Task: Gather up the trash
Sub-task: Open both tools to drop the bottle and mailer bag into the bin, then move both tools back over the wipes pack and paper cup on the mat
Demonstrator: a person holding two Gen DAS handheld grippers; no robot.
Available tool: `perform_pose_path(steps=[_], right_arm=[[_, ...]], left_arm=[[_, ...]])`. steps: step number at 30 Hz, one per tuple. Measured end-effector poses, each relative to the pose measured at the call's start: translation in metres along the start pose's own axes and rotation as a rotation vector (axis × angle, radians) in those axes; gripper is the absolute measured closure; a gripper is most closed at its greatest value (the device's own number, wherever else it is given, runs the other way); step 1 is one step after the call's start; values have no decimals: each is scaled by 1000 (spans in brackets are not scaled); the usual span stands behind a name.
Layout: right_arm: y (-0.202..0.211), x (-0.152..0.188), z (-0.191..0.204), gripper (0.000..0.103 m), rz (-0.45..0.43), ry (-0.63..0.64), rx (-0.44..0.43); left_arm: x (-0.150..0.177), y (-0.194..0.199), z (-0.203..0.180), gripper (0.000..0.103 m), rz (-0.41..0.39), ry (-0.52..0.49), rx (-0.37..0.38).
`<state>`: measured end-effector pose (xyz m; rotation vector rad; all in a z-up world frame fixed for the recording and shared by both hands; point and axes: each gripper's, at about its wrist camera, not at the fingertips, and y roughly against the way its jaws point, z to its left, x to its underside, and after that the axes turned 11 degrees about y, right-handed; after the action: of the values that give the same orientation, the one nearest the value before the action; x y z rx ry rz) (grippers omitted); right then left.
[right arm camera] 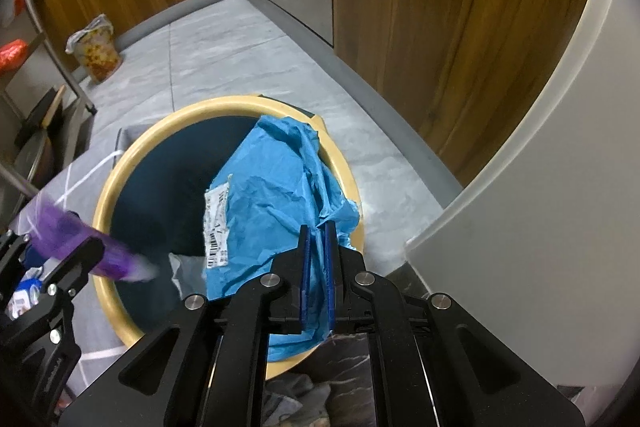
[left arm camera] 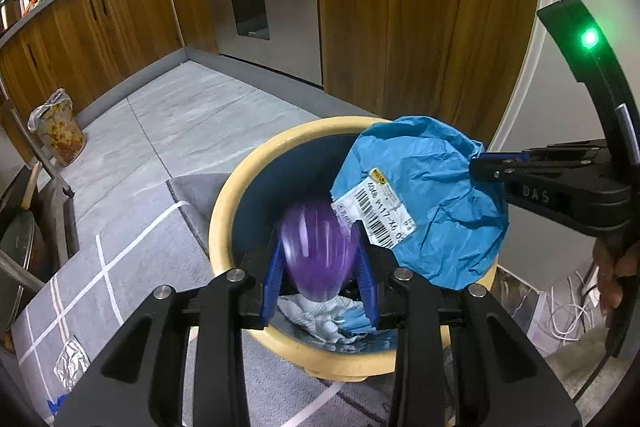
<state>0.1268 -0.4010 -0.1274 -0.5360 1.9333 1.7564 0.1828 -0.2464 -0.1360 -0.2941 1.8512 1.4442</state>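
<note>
The blue bag hangs over the bin, pinched tight at its edge by the right gripper. The left gripper clamps a blurry purple wrapper above the bin's mouth, crumpled paper lying inside, grey rug beneath.

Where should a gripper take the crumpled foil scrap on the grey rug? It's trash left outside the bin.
Grip the foil scrap at its raised crumpled ridge, coming from above with the jaws across its narrow width. It lies low on the rug, so a side approach would likely only push it.
</note>
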Motion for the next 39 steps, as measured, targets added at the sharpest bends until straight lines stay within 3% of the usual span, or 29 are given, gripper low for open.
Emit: perform_pose_path(steps=[1, 3, 10, 14, 16, 18, 20, 22, 24, 26, 39], right_arm=[[0, 0, 0, 97, -2, 0, -3], [0, -1, 1, 94, -7, 0, -7], [1, 0, 3, 90, -13, 4, -25], [3, -1, 4, 64, -20, -5, -35], [5, -1, 5, 59, -25, -6, -32], [8, -1, 5, 43, -36, -11, -27], [11, -2, 6, 38, -46, -18, -26], [14, -3, 7, 31, -54, -26, -30], [18, -2, 6, 16, -64, -38, -28], [22, -3, 7, 10, -73, -50, -24], [50, -2, 27, 8, -126, -37, -48]], left_arm=[[0, 1, 0, 68, -5, -3, -3], [1, 3, -1, 52, -16, -7, -12], [1, 10, 1, 41, -42, 7, -45], [1, 12, 4, 39, -42, 11, -56], [2, 16, 6, 37, -48, 12, -64], [2, 20, 9, 34, -53, 22, -70], [2, 23, 14, 32, -60, 35, -74], [2, 28, 18, 28, -66, 48, -82], [3, 35, 23, 17, -82, 56, -98], [5, 44, 30, 11, -111, 73, -124], [13, 97, 71, 7, -175, 176, -190]])
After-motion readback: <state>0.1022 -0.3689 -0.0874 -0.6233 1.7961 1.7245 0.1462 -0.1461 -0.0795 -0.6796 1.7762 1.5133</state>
